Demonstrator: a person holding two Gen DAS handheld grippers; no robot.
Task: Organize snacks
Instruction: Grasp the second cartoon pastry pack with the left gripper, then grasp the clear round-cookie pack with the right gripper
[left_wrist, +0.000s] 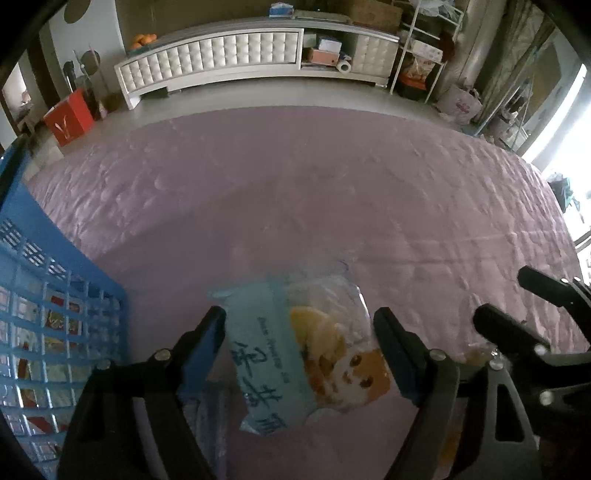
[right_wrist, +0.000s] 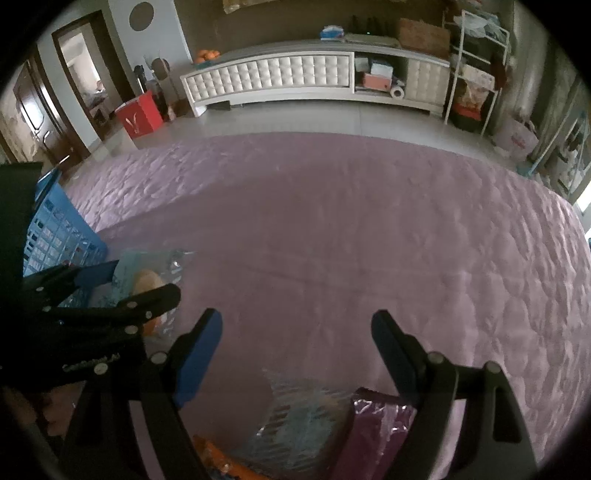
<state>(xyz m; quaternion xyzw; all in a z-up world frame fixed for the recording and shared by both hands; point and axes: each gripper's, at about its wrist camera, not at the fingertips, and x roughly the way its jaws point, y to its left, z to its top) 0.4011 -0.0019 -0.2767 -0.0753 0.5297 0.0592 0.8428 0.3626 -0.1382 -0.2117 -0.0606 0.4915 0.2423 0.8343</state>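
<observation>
A light-blue snack bag with a cartoon cat (left_wrist: 306, 350) lies on the pink quilt (left_wrist: 295, 192). My left gripper (left_wrist: 300, 325) is open, its fingers on either side of the bag, not closed on it. The bag and left gripper (right_wrist: 144, 280) also show at the left of the right wrist view. A blue plastic basket (left_wrist: 44, 314) with snack packs inside stands to the left. My right gripper (right_wrist: 297, 325) is open and empty above the quilt, with a clear striped pack (right_wrist: 299, 417), a purple pack (right_wrist: 373, 432) and an orange pack (right_wrist: 221, 458) below it.
The pink quilt (right_wrist: 369, 221) spreads wide ahead. Beyond it are grey floor, a white tufted cabinet (left_wrist: 221, 62), a red box (left_wrist: 70, 118) and a metal rack (right_wrist: 476, 66). The right gripper (left_wrist: 517, 306) sits close to the right of my left one.
</observation>
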